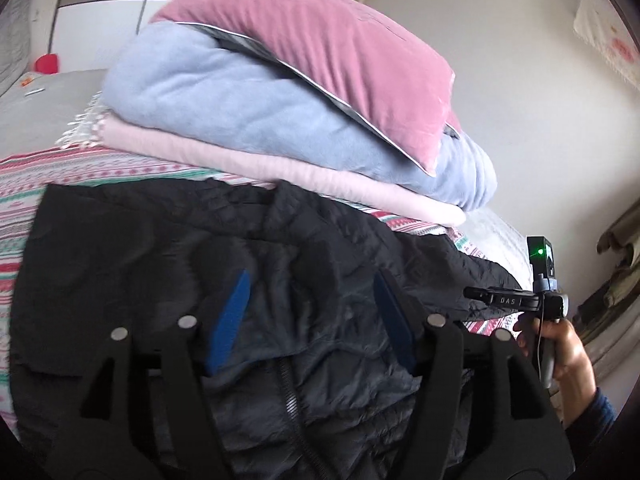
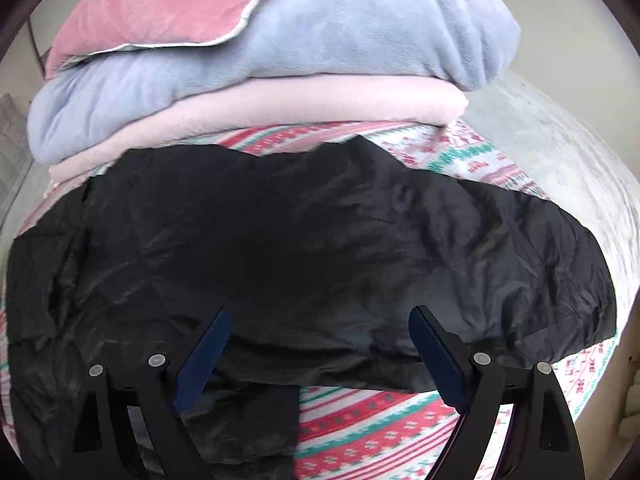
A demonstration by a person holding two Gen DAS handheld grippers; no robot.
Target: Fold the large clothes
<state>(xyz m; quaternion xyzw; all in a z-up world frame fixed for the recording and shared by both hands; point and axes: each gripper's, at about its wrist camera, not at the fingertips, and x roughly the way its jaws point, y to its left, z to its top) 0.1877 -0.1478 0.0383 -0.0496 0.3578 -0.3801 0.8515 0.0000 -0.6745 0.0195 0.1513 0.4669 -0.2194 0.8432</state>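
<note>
A crumpled black quilted zip-front jacket [image 1: 280, 280] is lying on the striped patterned bedspread [image 2: 360, 412] before stacked blankets; both the left gripper [image 1: 312, 316] and right gripper [image 2: 320, 356] are hovering spread and empty; the soft, light, probably slippery shell is best pinched at a hem or sleeve edge.

Soft, even daylight, no glare; fisheye bending with dark vignetted corners; slight motion blur at the edges.

Bed covered with a patterned spread, holding clothing and folded bedding.
On the red, green and white bedspread [image 2: 360, 416] a black jacket [image 2: 304, 248] lies spread out; behind it sits a pale pink blanket [image 2: 280, 108].
</note>
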